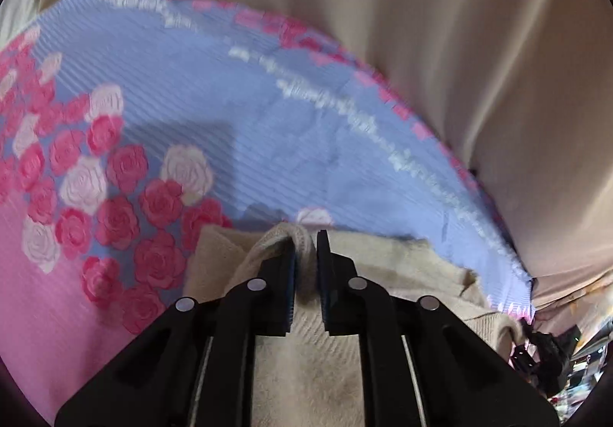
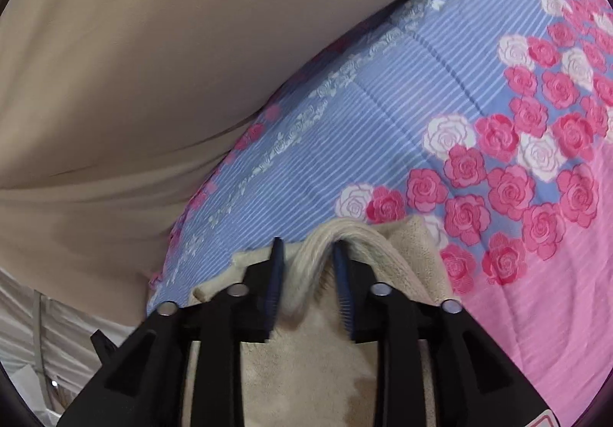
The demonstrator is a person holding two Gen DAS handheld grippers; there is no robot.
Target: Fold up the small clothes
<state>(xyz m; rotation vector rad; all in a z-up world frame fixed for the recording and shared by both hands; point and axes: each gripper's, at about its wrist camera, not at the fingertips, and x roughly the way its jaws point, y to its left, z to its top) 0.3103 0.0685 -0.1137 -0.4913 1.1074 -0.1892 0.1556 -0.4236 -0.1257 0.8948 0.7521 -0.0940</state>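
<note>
A beige knit garment (image 1: 306,362) lies under my left gripper (image 1: 305,247), which is shut on a bunched ribbed edge of it. The same beige garment (image 2: 314,358) fills the bottom of the right wrist view, where my right gripper (image 2: 308,254) is shut on another gathered ribbed edge. Both grippers hold the cloth just above a bedspread (image 1: 230,101) that is blue striped with pink and white roses. The rest of the garment is hidden under the grippers.
The bedspread (image 2: 421,120) turns plain pink toward one side. A beige curtain (image 1: 459,43) hangs behind the bed and also shows in the right wrist view (image 2: 153,63). Dark clutter (image 1: 548,354) sits at the lower right of the left view.
</note>
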